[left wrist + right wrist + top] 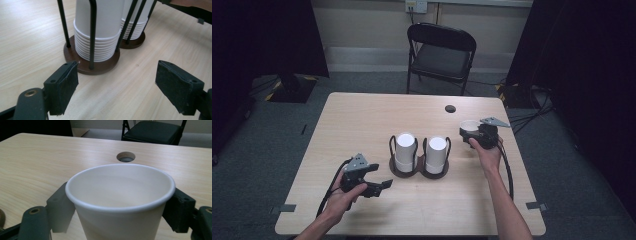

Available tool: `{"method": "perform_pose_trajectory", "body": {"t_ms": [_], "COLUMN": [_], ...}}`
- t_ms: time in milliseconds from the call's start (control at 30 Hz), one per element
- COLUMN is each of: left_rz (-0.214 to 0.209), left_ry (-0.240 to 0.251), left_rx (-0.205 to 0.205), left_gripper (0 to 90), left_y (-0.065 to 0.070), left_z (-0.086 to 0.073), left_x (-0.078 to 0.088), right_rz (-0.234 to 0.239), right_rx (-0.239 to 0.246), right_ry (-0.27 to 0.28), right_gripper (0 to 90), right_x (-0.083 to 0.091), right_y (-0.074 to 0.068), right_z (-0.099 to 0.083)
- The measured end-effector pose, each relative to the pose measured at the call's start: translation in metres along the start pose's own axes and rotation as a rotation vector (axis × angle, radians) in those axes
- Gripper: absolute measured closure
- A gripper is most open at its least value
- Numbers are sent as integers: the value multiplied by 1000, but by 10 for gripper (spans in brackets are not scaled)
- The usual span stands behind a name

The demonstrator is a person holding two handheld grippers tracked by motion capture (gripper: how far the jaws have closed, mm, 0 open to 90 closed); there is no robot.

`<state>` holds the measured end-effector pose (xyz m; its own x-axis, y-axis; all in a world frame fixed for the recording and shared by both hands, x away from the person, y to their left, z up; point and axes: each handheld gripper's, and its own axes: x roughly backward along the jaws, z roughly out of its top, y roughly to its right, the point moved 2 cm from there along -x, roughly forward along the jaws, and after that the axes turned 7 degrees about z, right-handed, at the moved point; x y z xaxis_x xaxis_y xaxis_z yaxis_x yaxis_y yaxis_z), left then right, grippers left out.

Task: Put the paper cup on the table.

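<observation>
Two stacks of white paper cups, upside down, stand in a black wire holder with a brown base [419,173] at the table's middle: the left stack [405,150] and the right stack [436,153]. My left gripper [384,185] rests open and empty in front of the holder, aimed at the nearer stack [100,30]; its pads [65,87] are wide apart. My right gripper [469,131] is to the right of the holder, jaws on either side of a single upright paper cup [120,195], mouth up, low over the table.
The wooden table [362,120] has a round cable hole [450,108] near its far edge, just beyond the held cup. A black folding chair [442,50] stands behind the table. Dark curtains flank both sides.
</observation>
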<state>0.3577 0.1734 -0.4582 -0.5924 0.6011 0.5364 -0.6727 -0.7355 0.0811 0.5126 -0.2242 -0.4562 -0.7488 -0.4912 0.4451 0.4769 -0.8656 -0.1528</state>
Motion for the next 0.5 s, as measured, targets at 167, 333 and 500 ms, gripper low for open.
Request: {"method": "perform_pose_trajectory", "body": {"t_ms": [167,333,500], "left_rz": [-4,-2,1], "left_ry": [-2,1,1], "left_rx": [2,10,7], "left_gripper": [184,185,185], "left_y": [-1,-1,-2], "left_z": [-1,-1,-1], "left_x": [1,1,1], "right_rz": [8,-3,0], "right_rx": [7,-3,-4], "right_ry": [2,-11,7], "right_gripper": [217,217,219], "right_x": [-5,-12,-15], "right_y": [-3,-3,-4], "right_z": [3,-3,-13]}}
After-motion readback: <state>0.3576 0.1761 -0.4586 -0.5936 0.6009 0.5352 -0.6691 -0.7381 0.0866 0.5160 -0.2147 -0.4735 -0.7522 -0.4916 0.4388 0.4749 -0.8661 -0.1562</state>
